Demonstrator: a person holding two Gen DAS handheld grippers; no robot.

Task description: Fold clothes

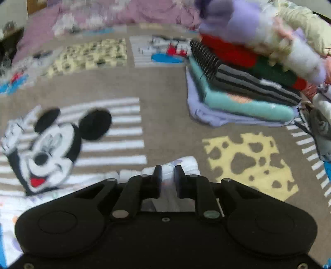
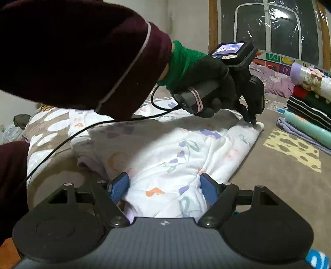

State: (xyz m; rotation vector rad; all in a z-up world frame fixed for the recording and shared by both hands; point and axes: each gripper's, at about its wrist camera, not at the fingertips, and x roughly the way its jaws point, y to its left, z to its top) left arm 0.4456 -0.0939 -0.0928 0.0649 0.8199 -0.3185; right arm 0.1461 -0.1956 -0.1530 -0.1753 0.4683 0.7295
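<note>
A white floral garment (image 2: 165, 153) lies spread on a brown Mickey Mouse blanket (image 2: 275, 171). My left gripper (image 1: 168, 172) is shut on the garment's white ribbed cuff (image 1: 186, 163); in the right wrist view the left gripper (image 2: 251, 121) pinches that cuff at the garment's far end. My right gripper (image 2: 165, 186) is open, its blue fingers (image 2: 120, 186) straddling the near part of the garment, low over it.
A stack of folded clothes (image 1: 244, 82) sits on the blanket to the right, also in the right wrist view (image 2: 308, 115). A purple quilt (image 1: 124, 14) lies behind. The person's maroon sleeve (image 2: 72, 51) and a black cable (image 2: 82, 128) hang over the garment.
</note>
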